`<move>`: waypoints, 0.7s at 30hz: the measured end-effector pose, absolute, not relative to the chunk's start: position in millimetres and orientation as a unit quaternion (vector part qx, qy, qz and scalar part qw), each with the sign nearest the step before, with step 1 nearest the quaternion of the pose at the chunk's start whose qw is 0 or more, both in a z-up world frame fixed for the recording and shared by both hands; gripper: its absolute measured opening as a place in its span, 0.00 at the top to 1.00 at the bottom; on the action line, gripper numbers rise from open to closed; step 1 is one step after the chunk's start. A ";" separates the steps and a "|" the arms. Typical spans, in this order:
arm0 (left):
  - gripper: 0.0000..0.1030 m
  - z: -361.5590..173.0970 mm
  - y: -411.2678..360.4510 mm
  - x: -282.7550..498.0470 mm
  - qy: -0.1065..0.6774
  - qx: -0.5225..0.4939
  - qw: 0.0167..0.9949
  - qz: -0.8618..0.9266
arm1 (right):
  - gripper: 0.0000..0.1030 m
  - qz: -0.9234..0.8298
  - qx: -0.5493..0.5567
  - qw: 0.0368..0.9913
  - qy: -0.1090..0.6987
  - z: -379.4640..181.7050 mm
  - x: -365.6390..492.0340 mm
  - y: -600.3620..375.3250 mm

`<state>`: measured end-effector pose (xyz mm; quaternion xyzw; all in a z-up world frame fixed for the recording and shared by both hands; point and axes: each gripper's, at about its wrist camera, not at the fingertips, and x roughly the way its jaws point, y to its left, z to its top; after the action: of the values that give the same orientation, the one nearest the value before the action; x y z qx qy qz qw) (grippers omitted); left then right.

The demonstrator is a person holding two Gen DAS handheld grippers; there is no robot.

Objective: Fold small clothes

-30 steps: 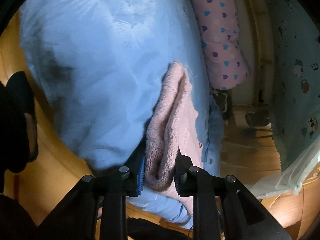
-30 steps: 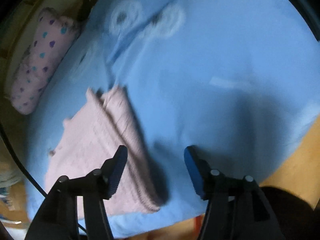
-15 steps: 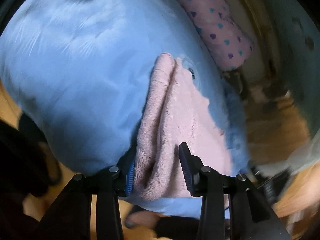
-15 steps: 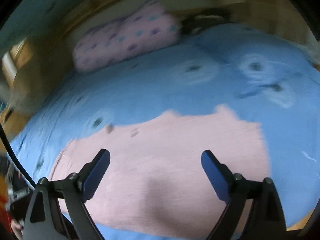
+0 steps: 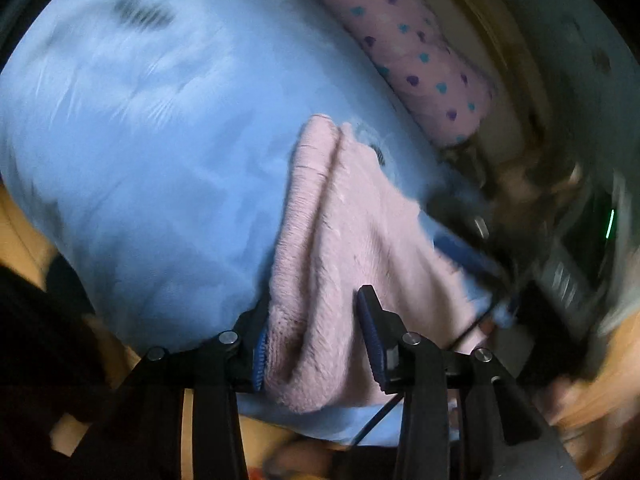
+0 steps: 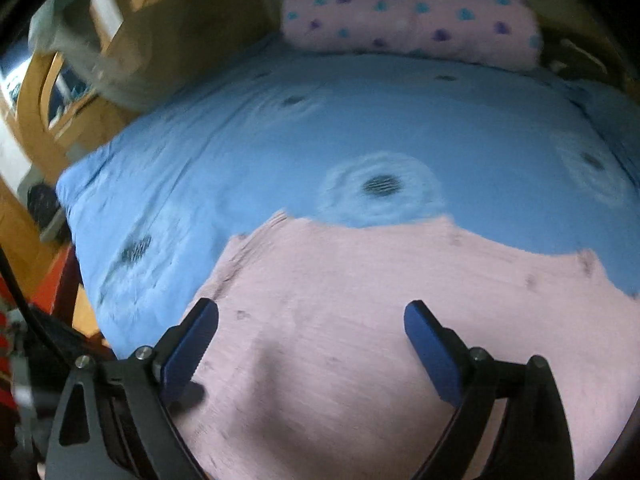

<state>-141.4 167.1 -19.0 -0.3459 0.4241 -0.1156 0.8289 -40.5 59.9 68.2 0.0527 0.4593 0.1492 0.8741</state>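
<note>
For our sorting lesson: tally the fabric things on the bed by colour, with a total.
Pink: 1, the garment
Pink with dots: 1, the pillow
Blue: 1, the blanket
Total: 3

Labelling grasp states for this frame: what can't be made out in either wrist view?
- Left wrist: whether the left tool grips the pink knitted garment; cloth sits between its fingers, contact unclear.
- Left wrist: dark objects at right, smeared by motion blur.
- Right wrist: garment's near edge, cut off by the frame and the open right tool.
- Right wrist: prints on the light blue quilt, blurred.
</note>
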 end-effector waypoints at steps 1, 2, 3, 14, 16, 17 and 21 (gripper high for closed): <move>0.81 -16.0 160.2 -142.9 0.423 -0.319 0.841 -0.107 | 0.06 0.159 0.042 0.869 0.466 65.5 -38.2 68.3; 0.81 -13.3 153.0 -144.0 0.423 -0.291 0.853 -0.096 | 0.06 0.163 0.036 0.865 0.473 62.6 -35.3 73.6; 0.82 -10.9 145.4 -145.4 0.422 -0.262 0.864 -0.083 | 0.06 0.165 0.032 0.859 0.483 60.2 -31.0 77.2; 0.83 -6.7 134.4 -140.6 0.426 -0.230 0.873 -0.057 | 0.23 0.193 0.027 0.815 0.546 58.1 -0.1 118.0; 0.83 -5.8 134.3 -139.4 0.428 -0.230 0.872 -0.058 | 0.24 0.186 -0.019 0.809 0.557 58.0 -1.4 136.8; 0.83 -5.5 133.7 -139.3 0.427 -0.230 0.873 -0.056 | 0.24 0.179 -0.039 0.805 0.565 56.7 -1.5 144.8; 0.83 -3.8 128.8 -139.5 0.424 -0.220 0.877 -0.049 | 0.30 0.156 -0.082 0.780 0.600 43.3 5.3 169.2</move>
<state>-139.5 128.8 -3.8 -0.2203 0.4238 -0.0487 0.8772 5.3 169.2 43.3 -0.0819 0.6000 0.1562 0.7803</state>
